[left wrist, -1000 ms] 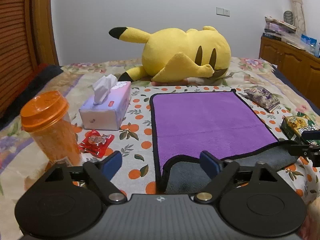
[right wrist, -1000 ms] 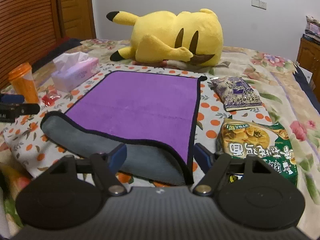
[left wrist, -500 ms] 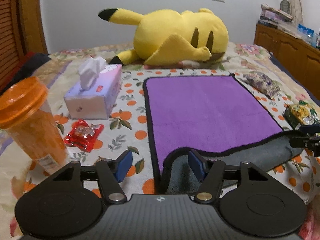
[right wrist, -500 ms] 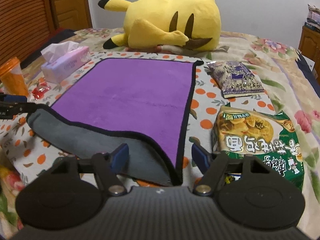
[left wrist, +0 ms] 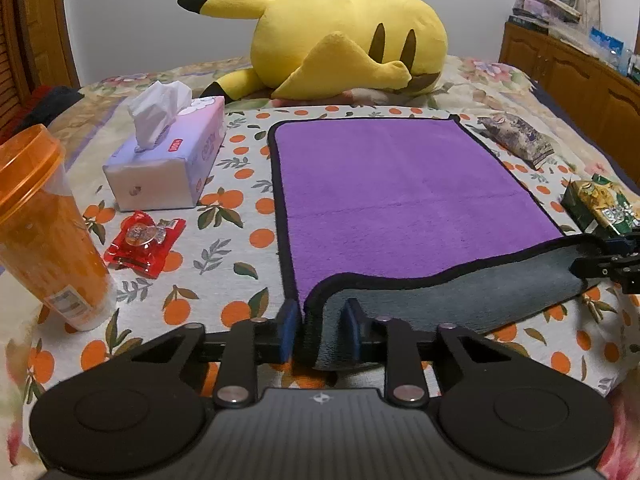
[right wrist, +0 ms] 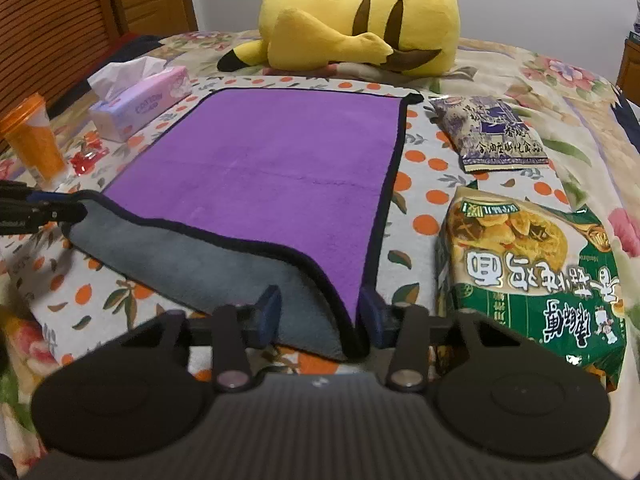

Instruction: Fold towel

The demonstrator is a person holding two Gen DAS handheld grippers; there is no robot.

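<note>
A purple towel [left wrist: 400,184] with a black hem and a grey underside lies flat on the bed; it also shows in the right wrist view [right wrist: 272,168]. Its near edge is turned over, grey side up [left wrist: 448,300]. My left gripper [left wrist: 320,330] straddles the near left corner, fingers narrowed around the cloth. My right gripper [right wrist: 320,316] straddles the near right corner, fingers wider apart with cloth between them. Each gripper's tip shows at the edge of the other's view.
An orange cup [left wrist: 40,228], a tissue box [left wrist: 168,156] and a red wrapper [left wrist: 144,240] lie left of the towel. Two snack bags [right wrist: 528,276] [right wrist: 488,132] lie to its right. A yellow plush [left wrist: 344,44] lies behind it.
Both grippers moved forward and down onto the towel's near corners. Both pairs of fingers narrowed, the left much more than the right.
</note>
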